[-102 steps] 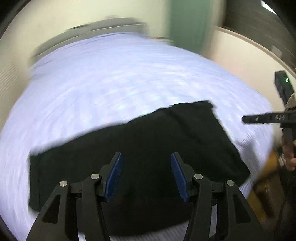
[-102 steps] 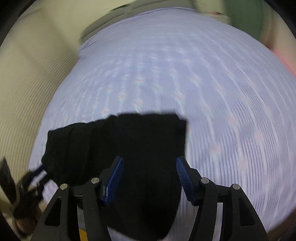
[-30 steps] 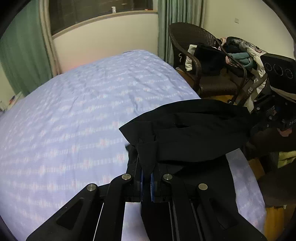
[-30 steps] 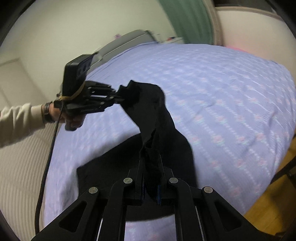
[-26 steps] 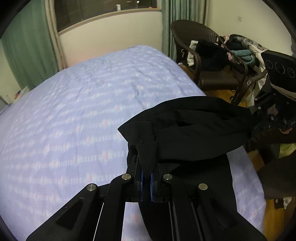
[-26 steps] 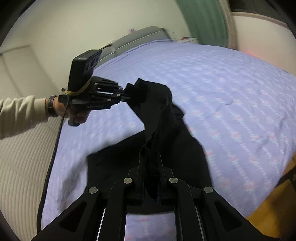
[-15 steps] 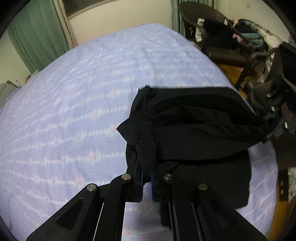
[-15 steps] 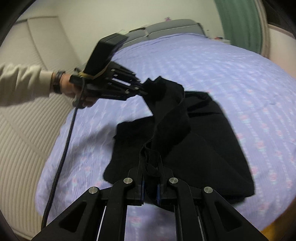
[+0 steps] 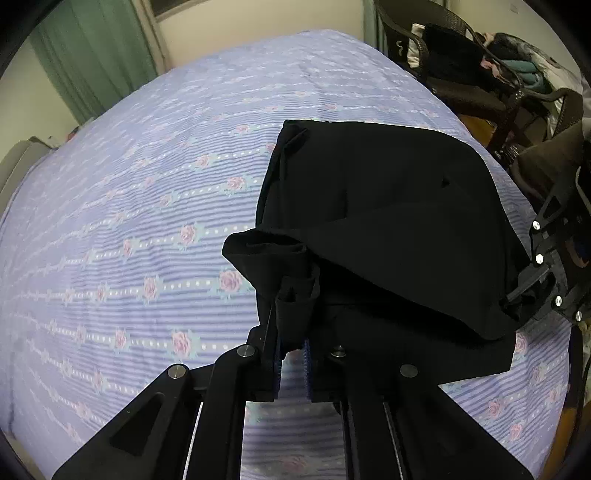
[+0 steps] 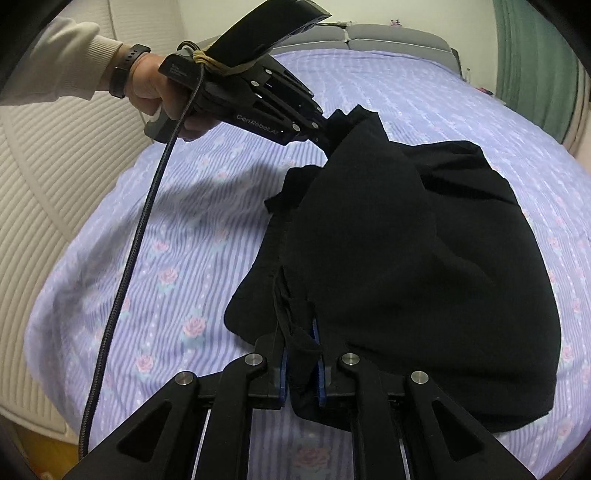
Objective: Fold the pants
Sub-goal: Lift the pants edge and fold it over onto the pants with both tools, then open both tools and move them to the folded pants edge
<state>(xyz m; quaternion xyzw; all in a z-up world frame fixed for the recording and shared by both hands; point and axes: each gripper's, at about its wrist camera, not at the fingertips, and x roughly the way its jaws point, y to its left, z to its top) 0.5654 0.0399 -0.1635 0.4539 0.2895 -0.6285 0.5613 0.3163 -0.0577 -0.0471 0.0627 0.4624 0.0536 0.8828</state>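
Observation:
Black pants (image 9: 388, 206) lie on the purple flowered bed (image 9: 147, 221), with one end doubled back over the rest. My left gripper (image 9: 295, 332) has a folded hem corner between its blue pads; its jaws are opening, and a sliver of bedsheet shows lower down between them. In the right wrist view the left gripper (image 10: 325, 136), held by a hand (image 10: 155, 88), meets the far corner of the pants (image 10: 424, 258). My right gripper (image 10: 301, 343) is also opening, with a bunched corner filling the gap between its pads. The right gripper (image 9: 513, 302) shows at the fold's right end.
A dark wicker chair (image 9: 461, 74) piled with clothes stands beyond the bed's right side. Green curtains (image 9: 92, 55) hang at the far wall. A black cable (image 10: 136, 240) dangles from the left gripper across the bed. A grey headboard (image 10: 388, 33) lies beyond.
Both grippers have come down and forward, laying the held end of the pants over the lower part. The raised fabric now rests nearly flat, and both pairs of pads have parted slightly.

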